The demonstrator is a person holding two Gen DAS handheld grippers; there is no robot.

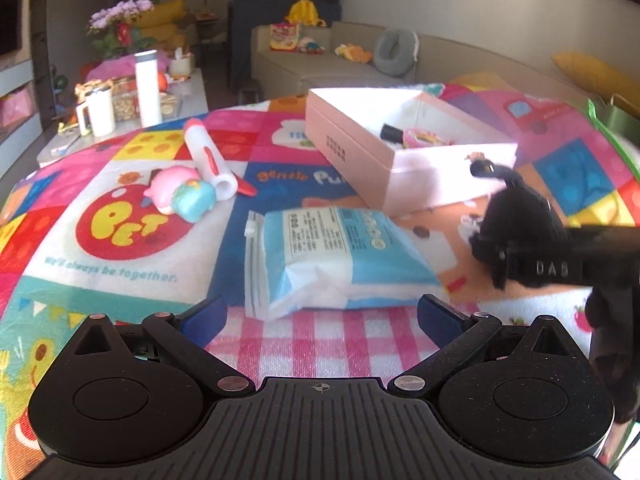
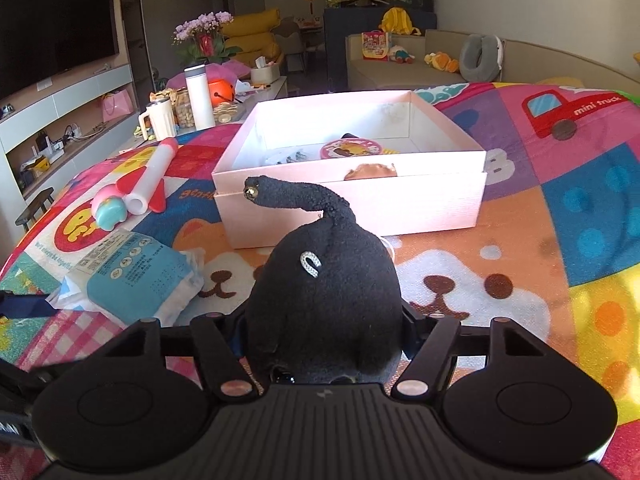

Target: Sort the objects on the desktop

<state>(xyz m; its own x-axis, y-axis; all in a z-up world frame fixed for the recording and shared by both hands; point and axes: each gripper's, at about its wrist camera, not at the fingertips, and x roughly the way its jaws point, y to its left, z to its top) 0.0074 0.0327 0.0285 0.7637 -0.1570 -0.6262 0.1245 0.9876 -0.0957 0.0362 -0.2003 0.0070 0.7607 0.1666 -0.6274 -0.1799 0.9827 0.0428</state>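
Right gripper (image 2: 324, 344) fingers clamped on black plush toy (image 2: 324, 292), pink box (image 2: 352, 204) just beyond. Left gripper (image 1: 320, 312) fingers apart, empty, blue tissue pack (image 1: 332, 256) lying just ahead on worktop.

A home living room — a beige sofa (image 2: 404, 68) runs along the far wall, strewn with soft toys and a grey neck pillow (image 2: 480, 54). A dark television (image 2: 56, 28) hangs at the far left over built-in shelves (image 2: 68, 124). Potted pink orchids (image 2: 202, 26), framed pictures and a child's bright patchwork cloth (image 2: 580, 184) nearby — all plainly domestic.
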